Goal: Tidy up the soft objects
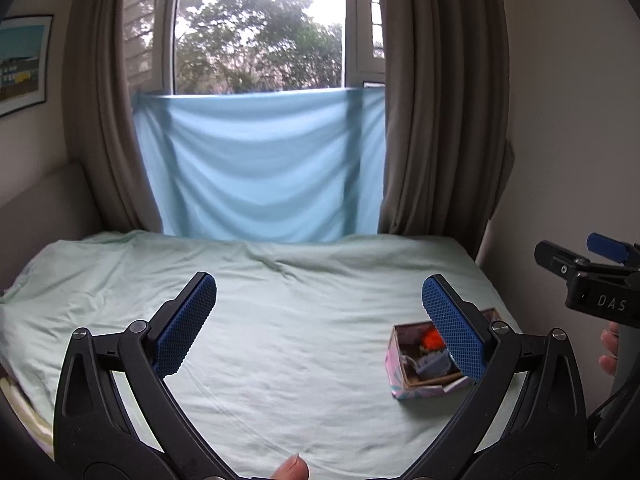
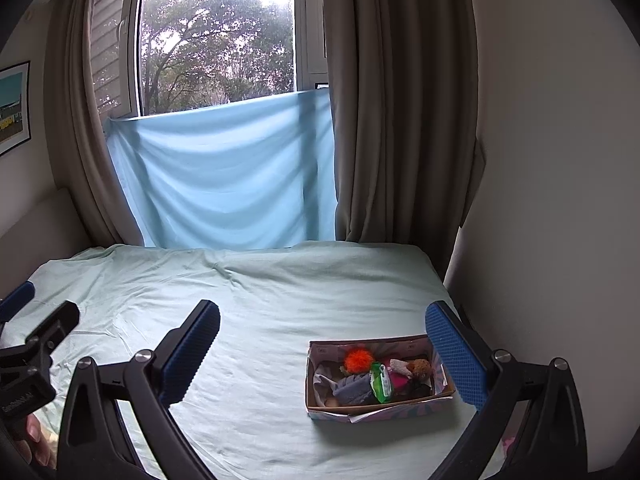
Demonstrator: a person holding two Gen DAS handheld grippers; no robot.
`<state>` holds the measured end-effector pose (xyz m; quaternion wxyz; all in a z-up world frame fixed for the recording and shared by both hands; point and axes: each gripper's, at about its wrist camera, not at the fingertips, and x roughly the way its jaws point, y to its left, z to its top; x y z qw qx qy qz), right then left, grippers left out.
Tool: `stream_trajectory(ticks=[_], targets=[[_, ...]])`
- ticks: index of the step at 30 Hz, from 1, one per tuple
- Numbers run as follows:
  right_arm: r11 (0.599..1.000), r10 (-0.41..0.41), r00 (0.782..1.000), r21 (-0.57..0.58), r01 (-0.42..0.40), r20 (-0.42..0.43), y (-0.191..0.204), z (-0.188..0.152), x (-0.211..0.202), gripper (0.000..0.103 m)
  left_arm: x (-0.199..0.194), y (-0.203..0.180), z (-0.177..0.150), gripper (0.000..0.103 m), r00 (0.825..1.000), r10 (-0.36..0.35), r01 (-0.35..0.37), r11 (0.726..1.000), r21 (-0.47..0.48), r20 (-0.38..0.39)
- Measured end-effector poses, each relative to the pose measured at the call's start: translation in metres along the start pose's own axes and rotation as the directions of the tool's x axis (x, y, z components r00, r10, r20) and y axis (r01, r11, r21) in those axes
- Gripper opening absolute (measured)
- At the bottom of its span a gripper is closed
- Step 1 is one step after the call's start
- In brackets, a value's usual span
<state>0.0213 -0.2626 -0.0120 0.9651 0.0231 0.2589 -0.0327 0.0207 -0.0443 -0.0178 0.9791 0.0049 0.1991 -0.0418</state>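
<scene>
A small open cardboard box (image 2: 440, 394) sits on the pale green bed sheet (image 2: 248, 320) at the right. It holds several soft objects: an orange pompom (image 2: 359, 360), a grey knitted piece (image 2: 353, 390), a green packet (image 2: 380, 382), a pink item and a brown plush (image 2: 420, 367). The box also shows in the left wrist view (image 1: 400, 380), partly behind my finger. My left gripper (image 1: 320, 320) is open and empty above the sheet. My right gripper (image 2: 324, 348) is open and empty, with the box just inside its right finger.
A light blue cloth (image 2: 224, 176) hangs over the window's lower half behind the bed, between brown curtains (image 2: 400, 120). A white wall (image 2: 552, 200) borders the bed's right side. A framed picture (image 1: 24, 60) hangs on the left wall.
</scene>
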Motion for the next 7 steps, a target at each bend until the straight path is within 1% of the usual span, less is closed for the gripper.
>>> stream_trajectory(ticks=[4,7], targets=[[1.000,-0.002,1.000,-0.009,0.002,-0.006,0.002,0.001,0.010,0.102,0.009,0.003,0.000,0.103,1.000,-0.009,0.009,1.000,0.009,-0.011],[1.000,-0.001,0.999,-0.010,0.001,-0.037,0.006,0.001,0.024,0.102,0.021,0.005,-0.002,0.103,0.999,0.000,0.001,1.000,0.015,-0.040]])
